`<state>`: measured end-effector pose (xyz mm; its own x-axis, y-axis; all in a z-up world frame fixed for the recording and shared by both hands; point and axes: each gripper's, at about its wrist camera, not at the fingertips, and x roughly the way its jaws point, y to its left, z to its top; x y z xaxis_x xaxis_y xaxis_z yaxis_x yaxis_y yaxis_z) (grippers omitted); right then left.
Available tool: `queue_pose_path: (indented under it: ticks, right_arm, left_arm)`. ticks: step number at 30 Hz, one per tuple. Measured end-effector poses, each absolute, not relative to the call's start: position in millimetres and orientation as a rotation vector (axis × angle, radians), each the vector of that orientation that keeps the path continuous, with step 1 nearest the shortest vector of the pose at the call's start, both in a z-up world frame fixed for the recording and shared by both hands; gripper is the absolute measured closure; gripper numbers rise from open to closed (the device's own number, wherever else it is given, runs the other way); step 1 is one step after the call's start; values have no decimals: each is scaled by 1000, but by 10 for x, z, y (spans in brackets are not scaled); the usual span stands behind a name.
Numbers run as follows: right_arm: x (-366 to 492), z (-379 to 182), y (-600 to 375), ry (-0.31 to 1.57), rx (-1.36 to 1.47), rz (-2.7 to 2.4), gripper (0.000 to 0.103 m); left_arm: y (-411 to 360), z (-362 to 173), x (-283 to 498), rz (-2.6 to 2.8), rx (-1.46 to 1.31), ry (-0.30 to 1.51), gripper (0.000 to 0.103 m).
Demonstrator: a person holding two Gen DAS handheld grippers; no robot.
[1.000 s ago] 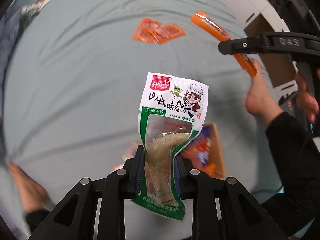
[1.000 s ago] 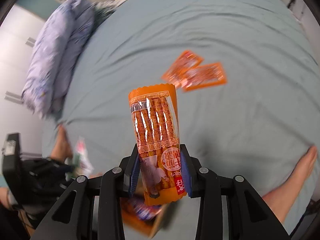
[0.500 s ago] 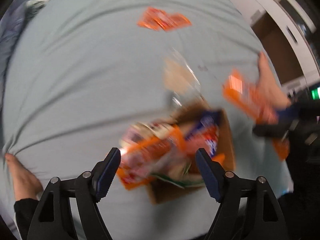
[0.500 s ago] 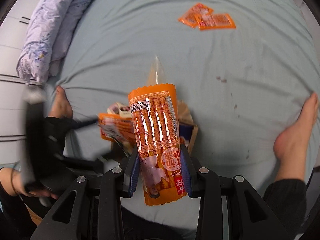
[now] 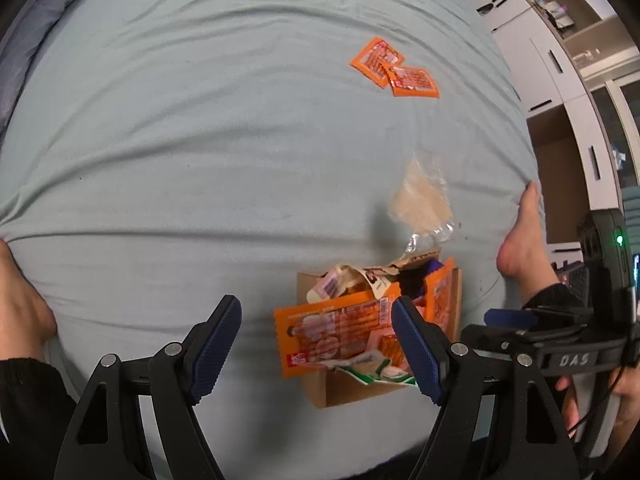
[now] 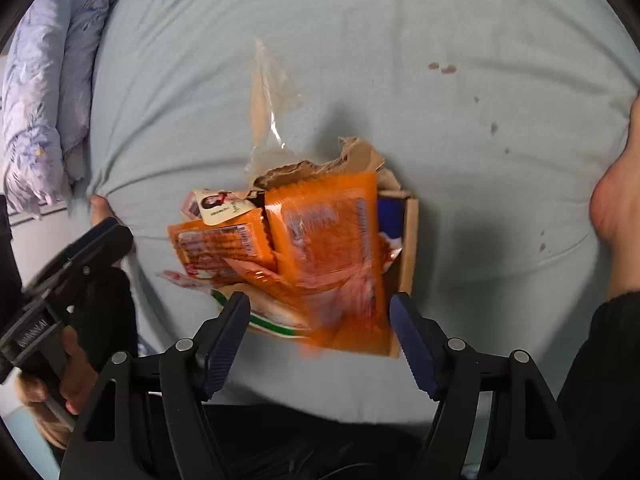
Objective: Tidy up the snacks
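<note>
We read this as the drop-off step: left gripper [image 5: 316, 344] and right gripper [image 6: 320, 338] both hang over the cardboard box [image 5: 320, 394] on the bed [image 5: 200, 160], jaws spread wide and empty. Orange snack packs [image 6: 324, 236] fill the box. Next, two orange sachets [image 5: 394, 68] far up the sheet need fetching. Pack print unreadable; "DAS" shows on the right gripper.

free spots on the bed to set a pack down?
Bare sheet left of the cardboard box, up to the two orange packets. Crowded: the box, overflowing, and the clear bag behind it.
</note>
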<state>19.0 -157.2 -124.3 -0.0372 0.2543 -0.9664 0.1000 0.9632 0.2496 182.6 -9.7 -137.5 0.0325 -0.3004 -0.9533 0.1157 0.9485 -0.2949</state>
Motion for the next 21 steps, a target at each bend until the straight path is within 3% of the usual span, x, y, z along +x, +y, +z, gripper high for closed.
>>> queue_pose_path:
  ticks: [4, 16, 21]
  right_arm:
    - [253, -1103, -1646, 1560, 288, 128, 31]
    - [397, -433, -2002, 1104, 45, -232, 31]
    - [424, -331, -2013, 1060, 10, -298, 31]
  left_arm:
    - [-87, -1363, 1832, -327, -170, 1507, 25]
    - [-37, -1356, 1920, -284, -182, 1491, 25]
    - [-15, -1411, 1984, -262, -190, 1499, 25]
